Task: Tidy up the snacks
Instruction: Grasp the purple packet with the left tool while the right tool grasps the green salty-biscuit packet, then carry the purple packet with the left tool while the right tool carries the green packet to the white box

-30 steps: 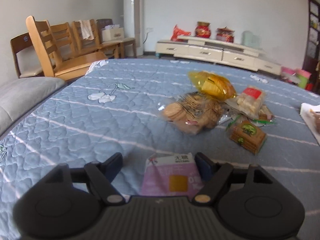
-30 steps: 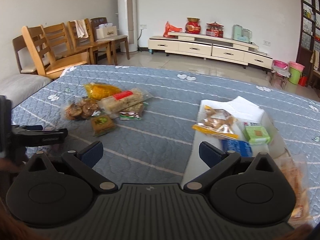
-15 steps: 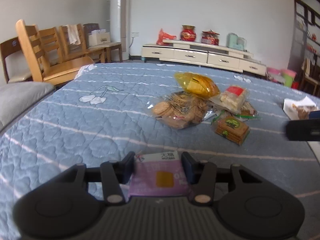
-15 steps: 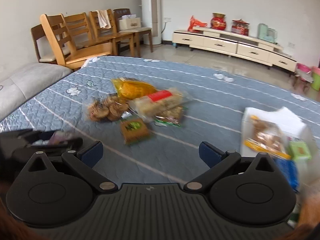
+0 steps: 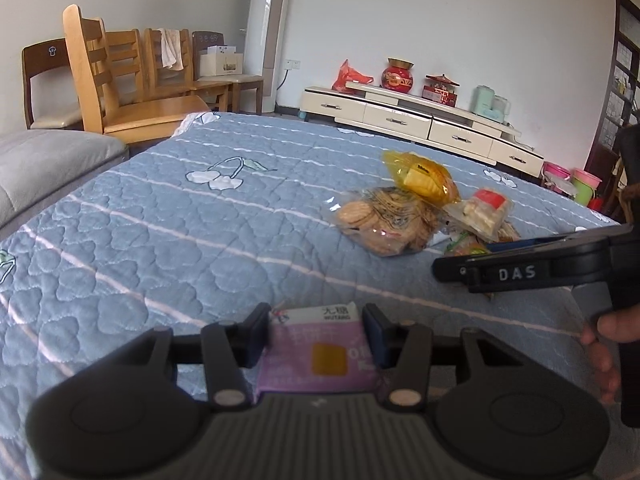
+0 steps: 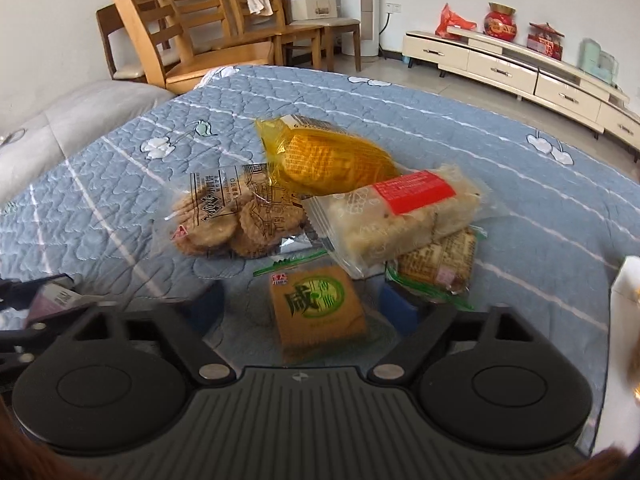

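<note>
The left tongs point(image 5: 316, 330) are clamped on a purple snack packet point(image 5: 318, 354), pads pressed against both its sides, held over the blue quilted bed point(image 5: 180, 240) on the near side of the snack pile. That pile — a clear bag of round crackers point(image 6: 236, 216), a yellow packet point(image 6: 324, 156) behind it and a red-labelled pastry pack point(image 6: 400, 216) to its right — lies mid-bed. The right tongs point(image 6: 298, 306) have just been closing to about half width around a brown-and-green packet point(image 6: 318, 312) just in front of the crackers — their pads stand either side of it, not yet touching.
</note>
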`<state>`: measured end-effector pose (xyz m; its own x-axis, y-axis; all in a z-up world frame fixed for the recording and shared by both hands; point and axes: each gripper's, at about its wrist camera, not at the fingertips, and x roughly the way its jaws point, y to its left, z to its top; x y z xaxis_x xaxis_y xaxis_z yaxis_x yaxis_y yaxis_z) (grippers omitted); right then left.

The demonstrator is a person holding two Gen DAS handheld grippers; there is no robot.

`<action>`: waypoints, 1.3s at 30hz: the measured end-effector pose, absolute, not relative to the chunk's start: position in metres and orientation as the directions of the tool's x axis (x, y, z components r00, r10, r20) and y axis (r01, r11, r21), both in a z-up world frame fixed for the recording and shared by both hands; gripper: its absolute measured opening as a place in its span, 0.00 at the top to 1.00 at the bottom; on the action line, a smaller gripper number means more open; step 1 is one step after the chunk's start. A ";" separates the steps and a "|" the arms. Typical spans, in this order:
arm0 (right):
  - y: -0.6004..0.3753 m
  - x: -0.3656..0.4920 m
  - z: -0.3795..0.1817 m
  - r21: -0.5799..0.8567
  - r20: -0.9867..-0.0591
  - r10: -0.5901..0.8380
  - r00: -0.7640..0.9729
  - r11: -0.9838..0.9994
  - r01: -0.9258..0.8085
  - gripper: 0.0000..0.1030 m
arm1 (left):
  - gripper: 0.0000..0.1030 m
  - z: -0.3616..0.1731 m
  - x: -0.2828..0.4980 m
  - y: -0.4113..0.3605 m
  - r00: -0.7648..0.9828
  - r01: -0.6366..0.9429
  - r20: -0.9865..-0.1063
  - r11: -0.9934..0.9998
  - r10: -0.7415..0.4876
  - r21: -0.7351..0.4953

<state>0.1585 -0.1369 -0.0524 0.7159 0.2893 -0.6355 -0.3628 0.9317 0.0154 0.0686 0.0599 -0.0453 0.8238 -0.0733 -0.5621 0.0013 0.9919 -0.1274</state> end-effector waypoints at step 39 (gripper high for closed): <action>-0.224 -0.072 0.046 0.081 -0.433 0.206 0.877 0.978 -0.190 0.48 | 0.52 0.059 -0.026 0.000 0.893 0.050 -0.446 0.999 -0.054 -0.021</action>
<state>-0.0720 -0.2236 0.0462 0.8774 0.2063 -0.4332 -0.1903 0.9784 0.0805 -0.0262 -0.0002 0.0594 0.8934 -0.0541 -0.4459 0.0501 0.9985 -0.0208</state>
